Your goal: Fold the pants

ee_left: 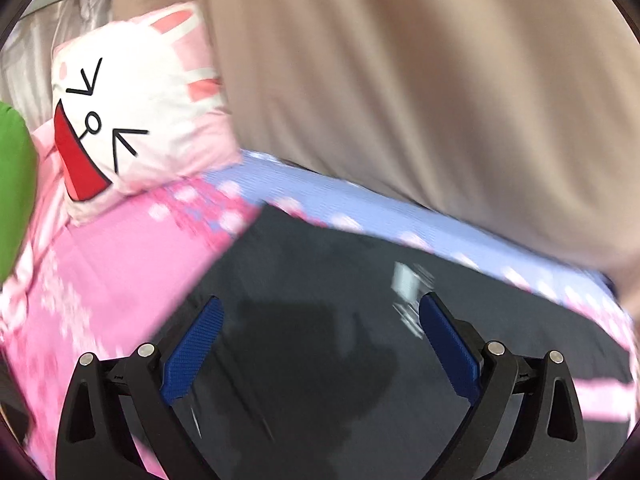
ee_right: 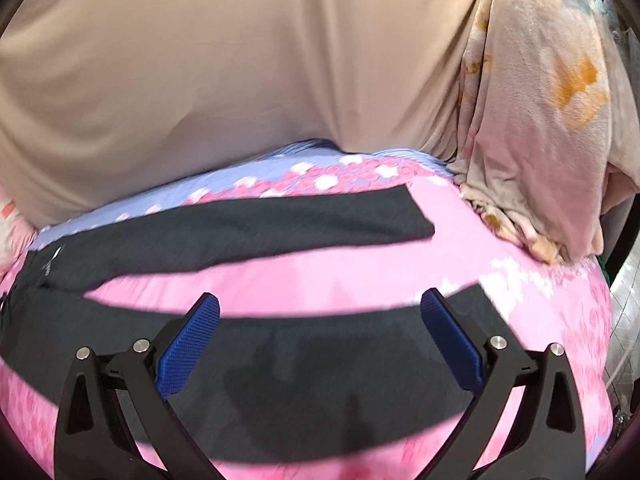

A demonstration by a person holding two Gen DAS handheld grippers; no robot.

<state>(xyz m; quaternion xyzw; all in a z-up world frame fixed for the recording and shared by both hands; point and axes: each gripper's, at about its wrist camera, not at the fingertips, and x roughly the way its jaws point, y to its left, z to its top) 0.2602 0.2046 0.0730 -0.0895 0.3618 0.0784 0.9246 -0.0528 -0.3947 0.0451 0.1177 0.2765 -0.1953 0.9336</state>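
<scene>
The dark grey fabric pants (ee_right: 224,228) lie spread flat on the bed's pink flower-print sheet (ee_right: 320,280), both legs stretched toward the right with a strip of sheet between them. The right claw (ee_right: 320,312) hovers low over the nearer leg, pointing across the bed, its blue ribbed pads (ee_right: 188,344) wide apart and holding nothing. The left claw (ee_left: 320,320) hangs over the waist end of the pants (ee_left: 340,300), tilted downward, its pads (ee_left: 192,352) likewise spread wide and empty. A large beige quilt (ee_right: 220,72) is bunched along the far side. A pink rabbit-face pillow (ee_left: 132,112) sits at the head end, and a pale floral blanket (ee_right: 540,120) drapes at the foot
</scene>
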